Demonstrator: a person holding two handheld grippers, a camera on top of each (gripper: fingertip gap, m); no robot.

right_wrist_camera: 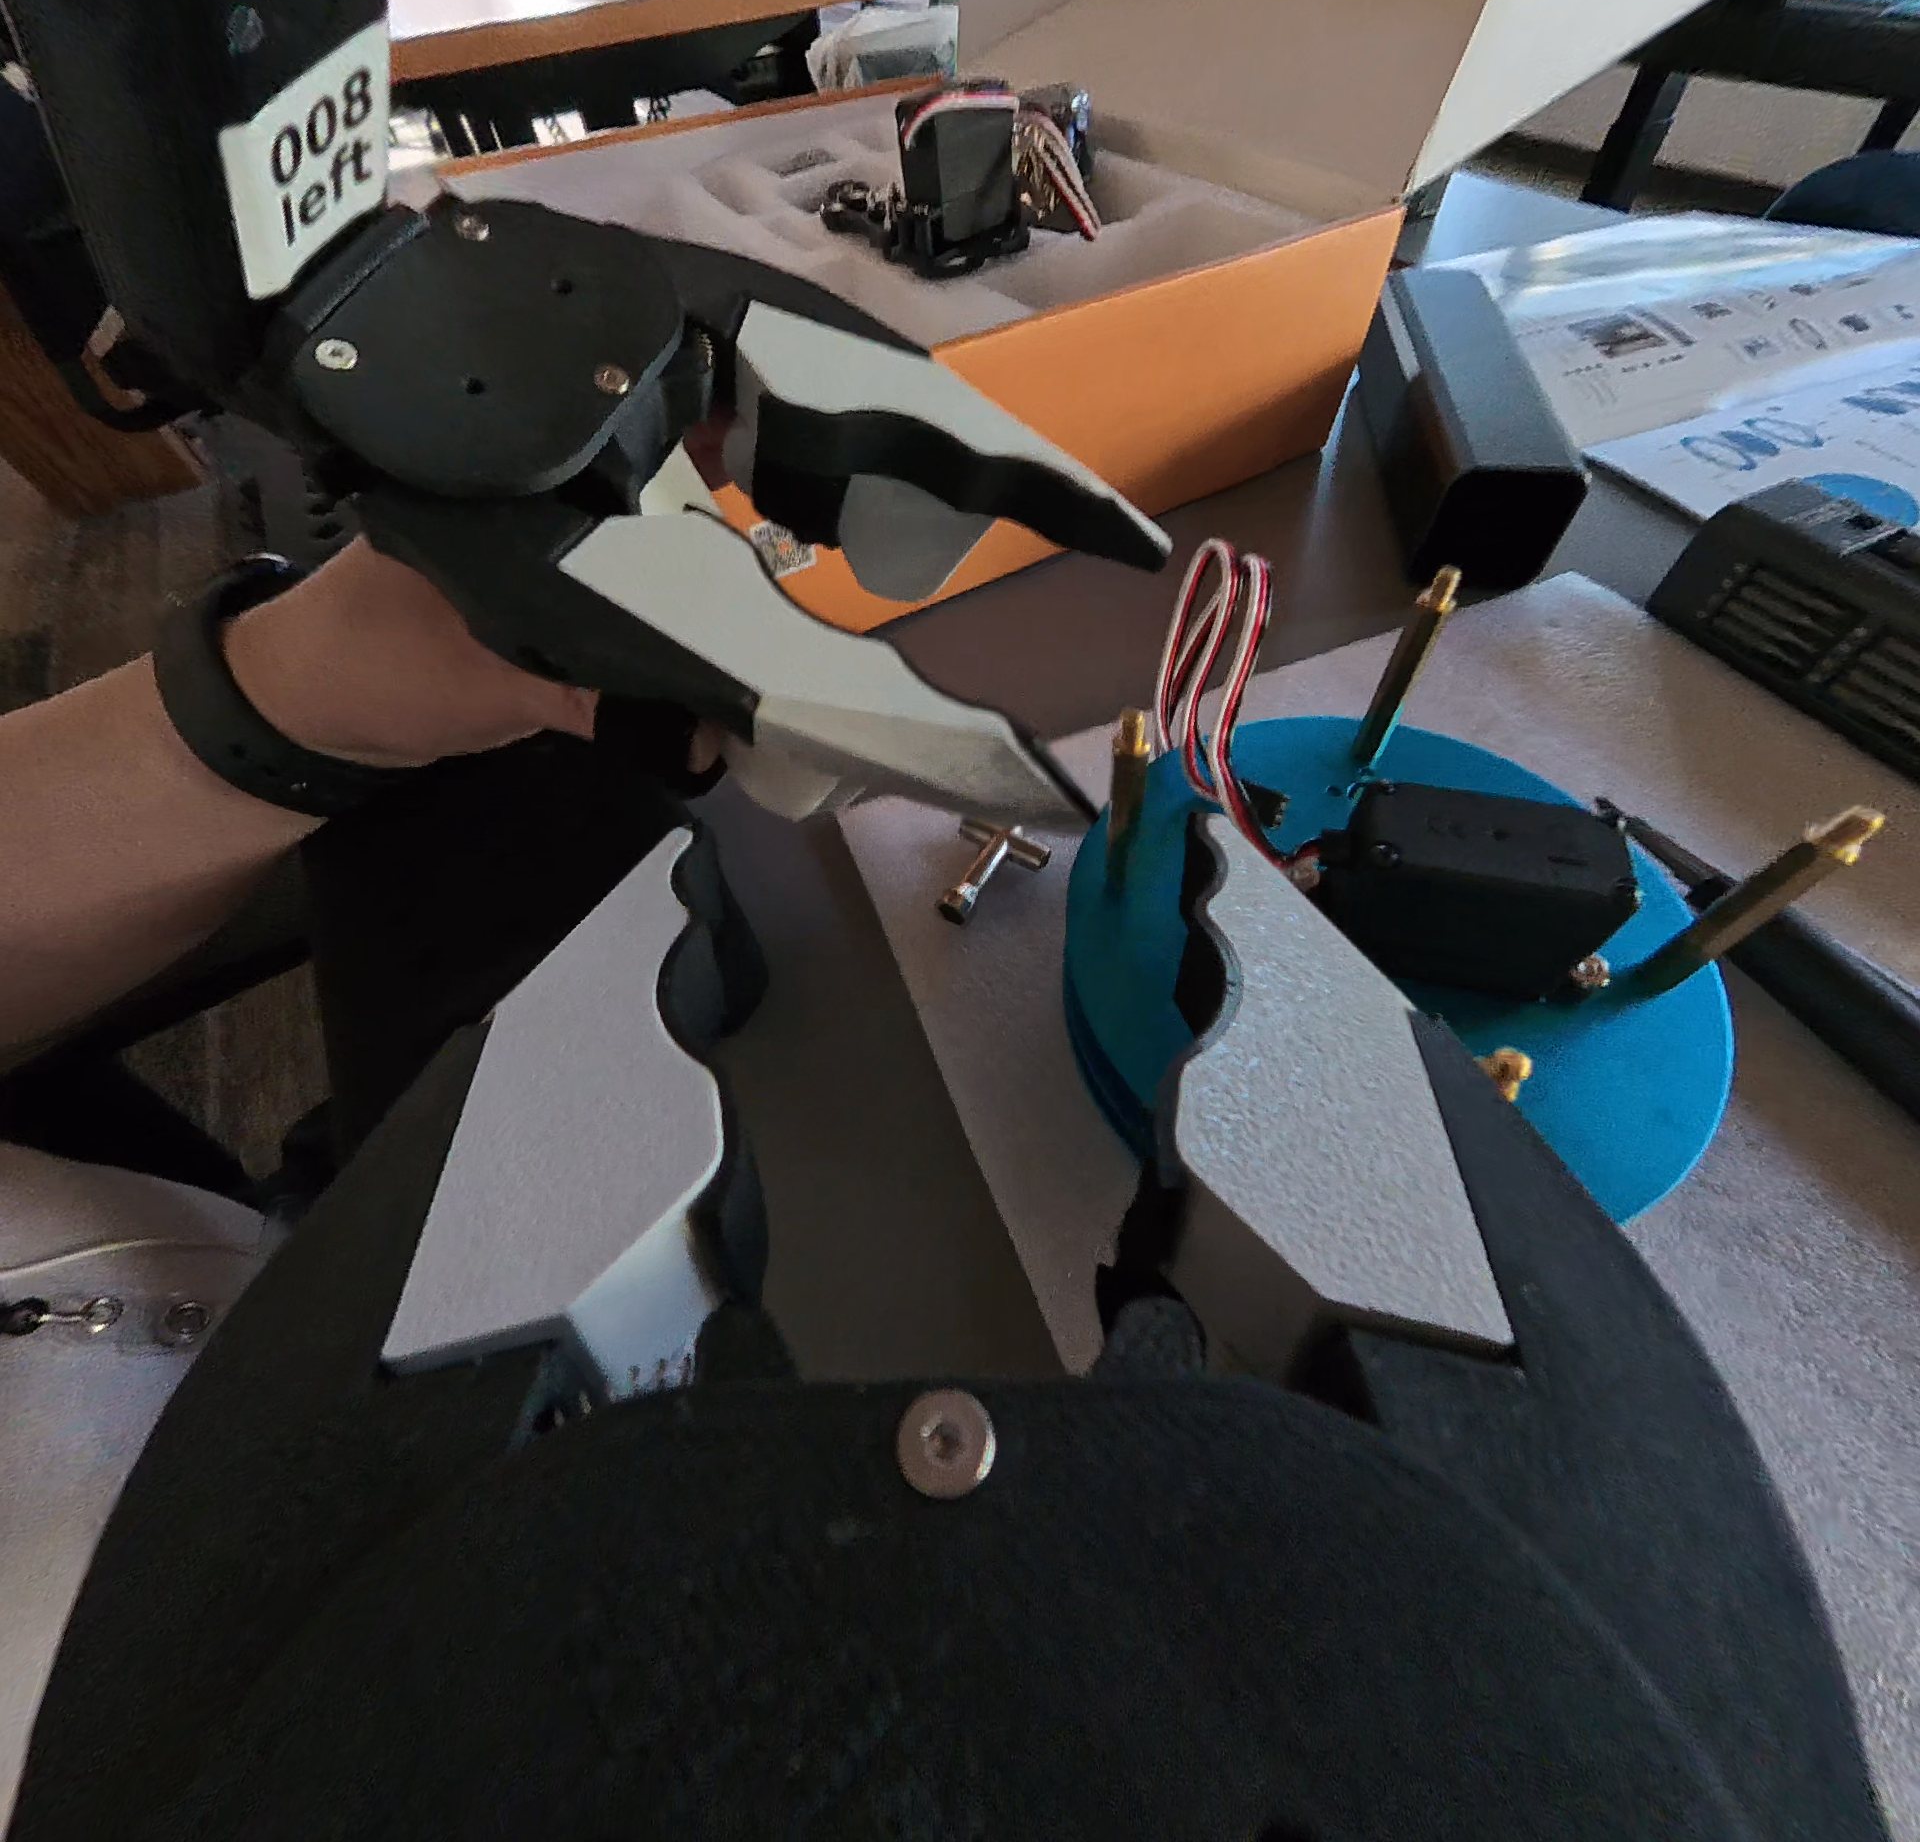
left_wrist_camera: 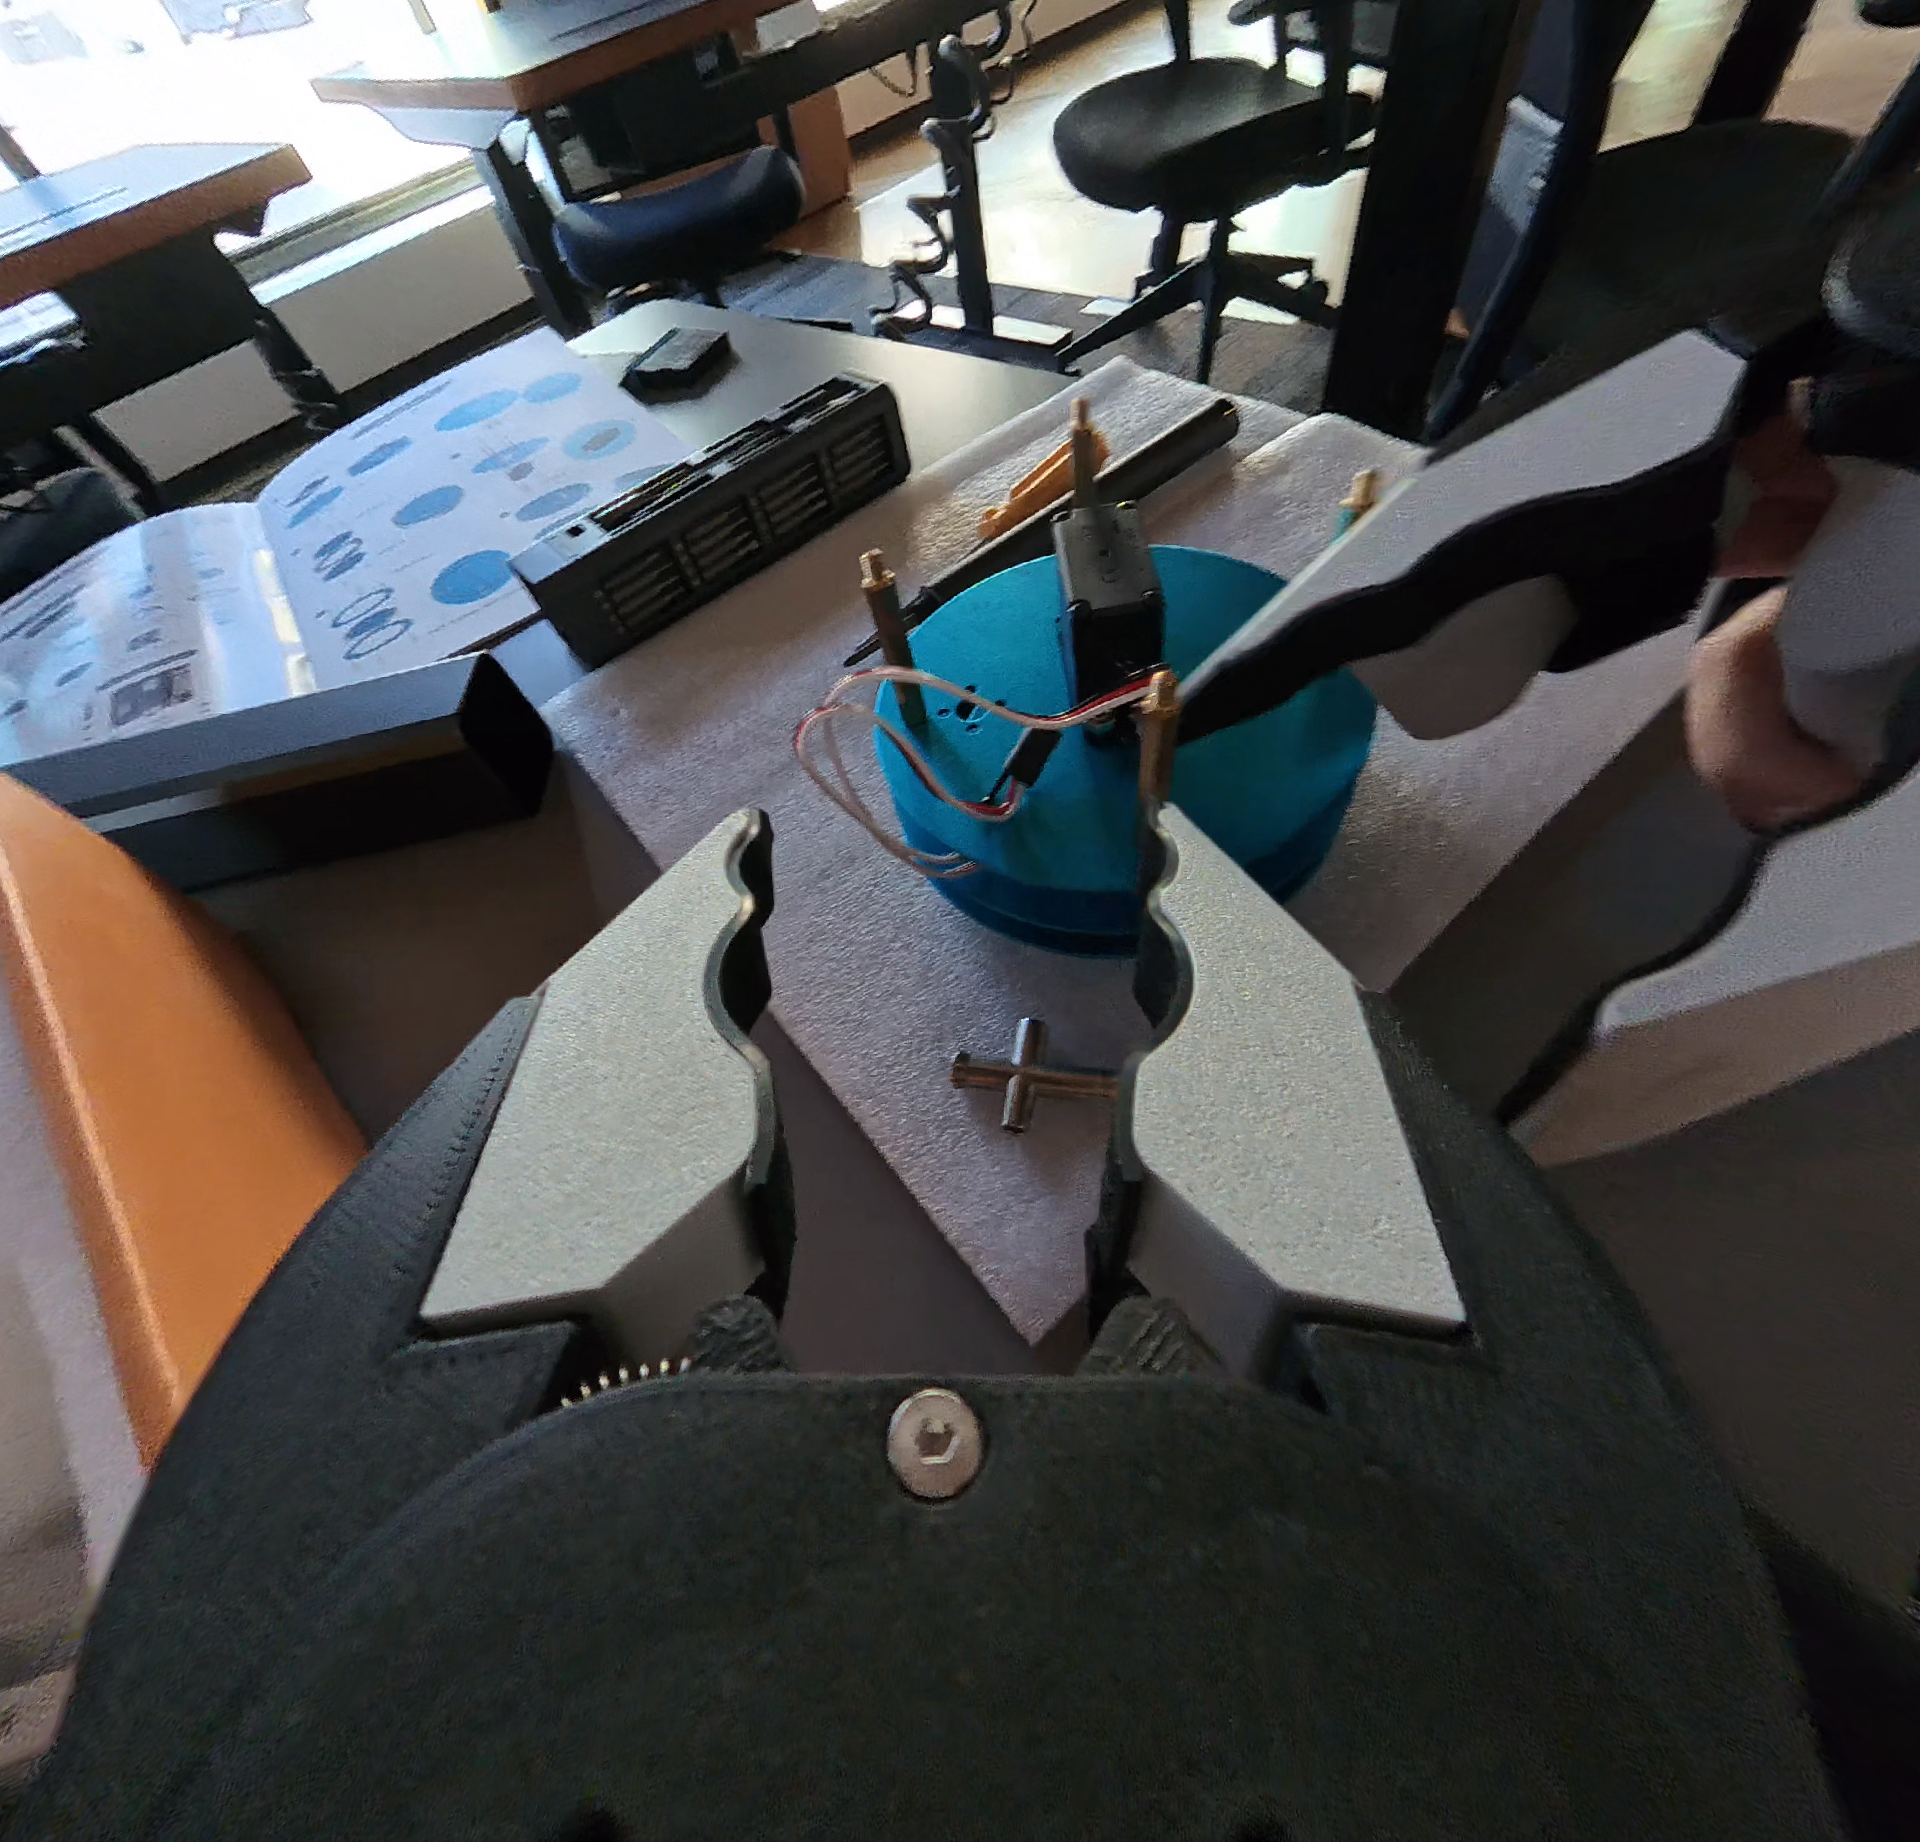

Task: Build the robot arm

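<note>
Both our grippers, left [left_wrist_camera: 951, 919] and right [right_wrist_camera: 951, 919], are hovering with jaws spread and empty over the blue disc [left_wrist_camera: 1226, 784] on the table [left_wrist_camera: 1455, 836]; its brass posts [left_wrist_camera: 1158, 743] are standing upright just ahead of the left jaws.

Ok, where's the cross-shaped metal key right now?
The cross-shaped metal key lies on the grey foam sheet, just in front of the blue disc base, between the left gripper fingers in its view.

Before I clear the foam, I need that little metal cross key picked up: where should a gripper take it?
Probably from above, pinching one arm of the cross key. It lies flat on the foam sheet with four thin arms and open space around it.
</note>
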